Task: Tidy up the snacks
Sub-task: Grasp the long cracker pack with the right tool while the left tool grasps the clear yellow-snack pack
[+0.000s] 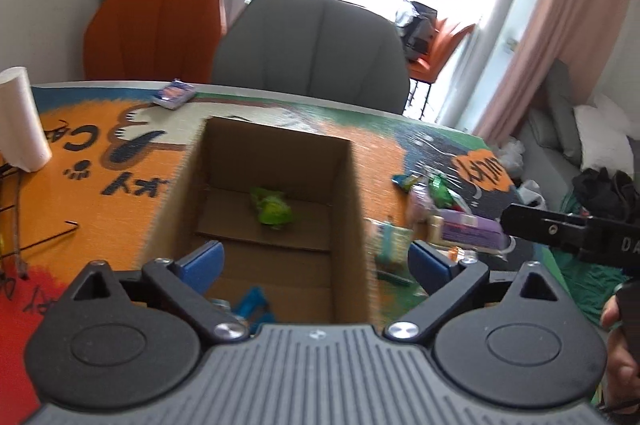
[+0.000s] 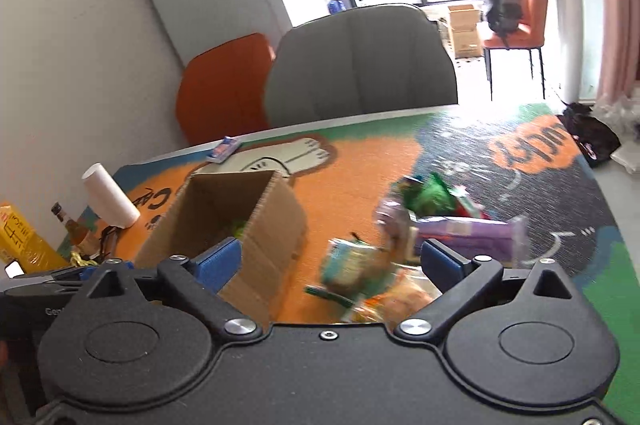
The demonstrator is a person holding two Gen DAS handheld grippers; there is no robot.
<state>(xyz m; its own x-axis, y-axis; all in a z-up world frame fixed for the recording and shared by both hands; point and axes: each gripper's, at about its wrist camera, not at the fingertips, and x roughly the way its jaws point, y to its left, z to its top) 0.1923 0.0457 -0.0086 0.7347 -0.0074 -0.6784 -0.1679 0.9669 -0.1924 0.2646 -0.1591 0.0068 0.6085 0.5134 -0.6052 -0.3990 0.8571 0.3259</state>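
Note:
An open cardboard box [image 1: 352, 193] stands on the colourful table mat, with a green snack packet [image 1: 274, 207] on its floor. It also shows in the right wrist view [image 2: 276, 225]. My left gripper [image 1: 316, 259] is open and empty, above the box's near edge. A pile of snack packets lies right of the box: a purple pack [image 2: 468, 229], a green bag [image 2: 430, 193], a pale green packet [image 2: 350, 263] and an orange-wrapped one [image 2: 404, 299]. My right gripper [image 2: 330, 261] is open and empty, just above the near side of this pile.
A white paper roll [image 1: 20, 121] stands at the table's left. A small blue card box [image 1: 174, 94] lies near the far edge. A bottle [image 2: 74, 229] and a yellow pack [image 2: 24, 241] stand at far left. Grey [image 1: 316, 53] and orange [image 1: 156, 29] chairs are behind the table.

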